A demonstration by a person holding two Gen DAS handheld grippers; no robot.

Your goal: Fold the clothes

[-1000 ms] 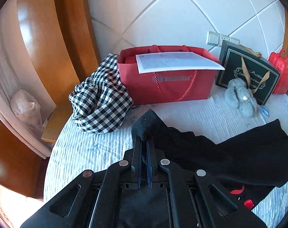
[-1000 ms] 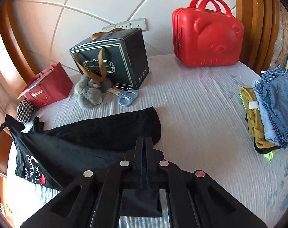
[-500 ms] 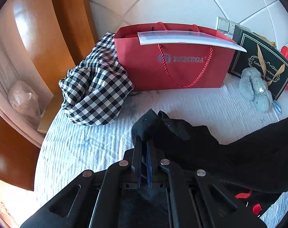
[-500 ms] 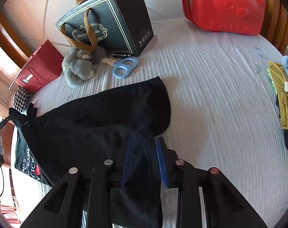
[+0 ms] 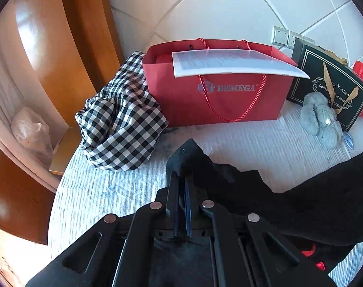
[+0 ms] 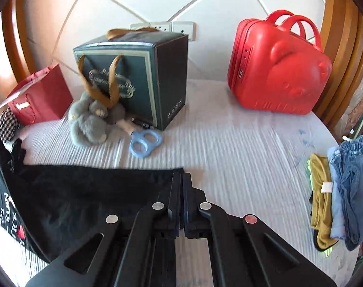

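Black garment [image 6: 81, 196] lies half-spread on the striped table [image 6: 241, 148]; the left hand-held gripper [image 5: 181, 179] is pinched on one corner, the right hand-held gripper [image 6: 181, 179] closed on the opposite edge. Both should hold tension evenly so the fold lands flat.

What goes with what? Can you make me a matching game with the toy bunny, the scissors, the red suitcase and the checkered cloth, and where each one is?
Things:
1. grey plush toy
2. blue scissors
3. red suitcase
4. checkered cloth

Places:
A. beside the red paper bag, near the wooden frame
B. leaning against the front of the dark gift bag
C. standing by the wall, on the far right of the bed
D. lying flat on the white sheet, near the gift bag's corner

Pairs: 1-B, 2-D, 3-C, 4-A
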